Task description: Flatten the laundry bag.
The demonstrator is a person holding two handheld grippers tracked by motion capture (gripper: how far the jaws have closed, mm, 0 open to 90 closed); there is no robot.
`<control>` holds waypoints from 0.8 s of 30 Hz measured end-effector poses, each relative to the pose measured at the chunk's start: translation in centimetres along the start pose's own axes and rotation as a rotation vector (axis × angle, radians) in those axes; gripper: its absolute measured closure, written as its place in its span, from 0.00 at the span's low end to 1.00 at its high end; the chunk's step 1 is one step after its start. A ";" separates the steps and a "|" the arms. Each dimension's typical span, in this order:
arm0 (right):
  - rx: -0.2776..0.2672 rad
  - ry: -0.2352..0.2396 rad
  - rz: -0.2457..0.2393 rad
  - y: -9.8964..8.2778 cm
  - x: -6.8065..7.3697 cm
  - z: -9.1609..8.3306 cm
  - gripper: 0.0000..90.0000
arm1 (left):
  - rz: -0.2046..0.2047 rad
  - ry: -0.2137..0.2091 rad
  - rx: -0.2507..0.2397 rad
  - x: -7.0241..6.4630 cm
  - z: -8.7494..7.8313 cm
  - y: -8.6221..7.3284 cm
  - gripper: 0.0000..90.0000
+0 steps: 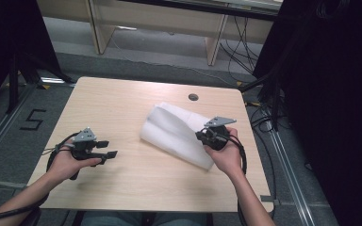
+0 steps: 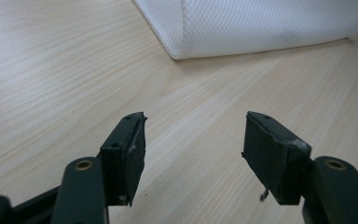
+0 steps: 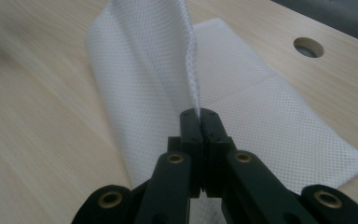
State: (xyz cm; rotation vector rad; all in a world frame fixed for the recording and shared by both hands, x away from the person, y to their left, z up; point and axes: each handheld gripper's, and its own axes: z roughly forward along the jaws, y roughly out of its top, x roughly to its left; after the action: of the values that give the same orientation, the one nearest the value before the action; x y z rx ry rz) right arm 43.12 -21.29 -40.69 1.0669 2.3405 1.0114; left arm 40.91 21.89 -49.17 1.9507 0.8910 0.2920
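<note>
- Left gripper (image 1: 107, 149): black body, grey three-cornered plate on top, black cable looping behind it.
- Right gripper (image 1: 206, 134): same build; brass-coloured pivot pins at the jaw links.
- Jaw pads: black, edges worn.
- Forearms: bare, no sleeves.

White dimpled woven cloth (image 3: 144, 88), matt pale wood-grain table (image 1: 122, 103)

Layout of the table (image 1: 122, 188): the cloth (image 1: 174, 132) lies right of centre, part of it flat on the tabletop and one layer lifted above the rest, with the cable hole (image 1: 193, 97) beyond it near the far edge. The right gripper (image 1: 207, 136) sits at the cloth's right side, its jaws pinched on the raised layer, while the left gripper (image 1: 109, 149) rests over the near left part of the table, well apart from the cloth, jaws spread and pointing right towards it.
</note>
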 end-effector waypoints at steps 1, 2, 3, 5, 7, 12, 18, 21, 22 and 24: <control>-0.004 0.012 -0.016 -0.4 0.5 -0.1 1.00 | -0.001 0.001 0.000 0.0 0.0 0.0 0.43; -0.004 0.012 -0.016 -0.4 0.5 -0.1 1.00 | -0.001 0.001 0.000 0.0 0.0 0.0 0.43; 0.001 0.019 -0.015 -0.5 0.7 -0.2 1.00 | 0.000 0.002 0.001 0.0 0.0 0.0 0.43; 0.003 0.042 -0.019 -0.9 1.2 -0.3 1.00 | 0.000 0.002 0.001 0.0 0.0 0.0 0.43; 0.013 0.055 -0.023 -1.2 1.8 -0.4 1.00 | 0.001 0.003 0.001 0.0 0.0 0.0 0.43; 0.020 0.079 -0.046 -2.0 2.6 -0.3 1.00 | -0.007 0.008 -0.009 0.1 -0.1 0.0 0.43; 0.026 0.122 -0.072 -2.8 3.6 0.1 1.00 | -0.008 0.013 -0.010 0.1 -0.2 0.1 0.43; 0.055 0.145 -0.089 -3.0 4.0 0.1 1.00 | -0.008 0.013 -0.011 0.1 -0.2 0.1 0.43; 0.046 0.151 -0.083 -3.2 4.2 0.3 1.00 | -0.009 0.013 -0.011 0.2 -0.1 0.1 0.43; 0.058 0.166 -0.110 -3.5 4.5 0.5 1.00 | -0.010 0.014 -0.011 0.2 -0.1 0.1 0.43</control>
State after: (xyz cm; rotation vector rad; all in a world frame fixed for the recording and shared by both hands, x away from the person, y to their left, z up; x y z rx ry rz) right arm 38.79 -19.26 -43.82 0.8945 2.5444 1.0315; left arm 40.98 22.06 -49.08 1.9352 0.9065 0.3042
